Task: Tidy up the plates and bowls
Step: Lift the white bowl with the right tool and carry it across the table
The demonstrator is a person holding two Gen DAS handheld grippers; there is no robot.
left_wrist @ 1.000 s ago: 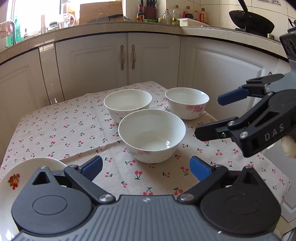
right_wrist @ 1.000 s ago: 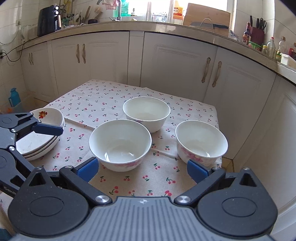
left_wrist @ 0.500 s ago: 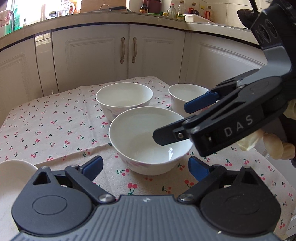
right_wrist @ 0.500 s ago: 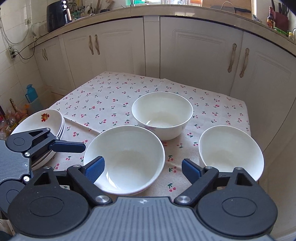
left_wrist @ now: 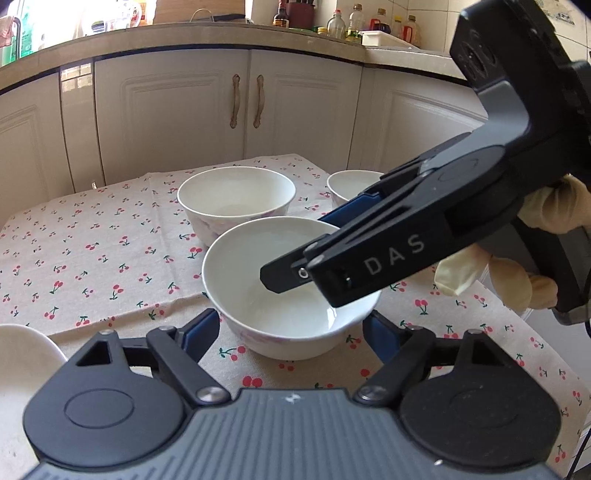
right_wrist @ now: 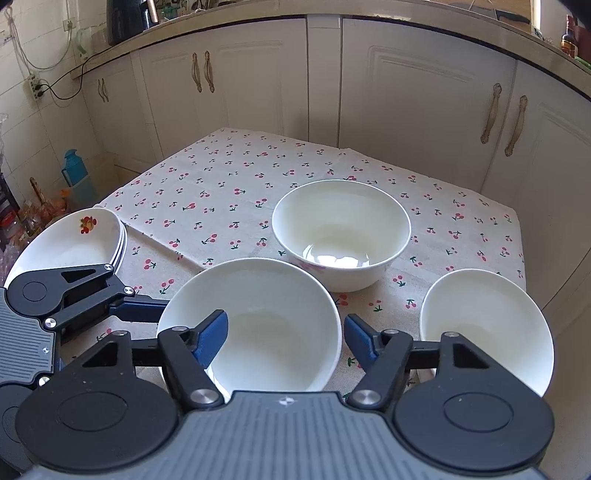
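Observation:
Three white bowls stand on a cherry-print tablecloth [right_wrist: 221, 184]. The near bowl [right_wrist: 255, 325] [left_wrist: 288, 295] lies between both grippers. My right gripper [right_wrist: 286, 338] is open; its left finger hangs inside this bowl and its right finger is outside the rim. My left gripper [left_wrist: 293, 334] is open and straddles the same bowl from its side. The far bowl [right_wrist: 341, 232] [left_wrist: 236, 199] and the right bowl [right_wrist: 484, 317] [left_wrist: 351, 184] stand apart. A stack of white plates [right_wrist: 74, 243] with a fruit print sits at the left edge.
White kitchen cabinets [right_wrist: 369, 92] surround the table on two sides. A blue bottle [right_wrist: 75, 177] stands on the floor at the left. The worktop [left_wrist: 221, 33] holds bottles and jars. A plate rim [left_wrist: 22, 350] shows at the left wrist view's lower left.
Both grippers have moved in toward the near bowl. The right gripper came down over it, one finger now inside the rim. The bowls have not moved.

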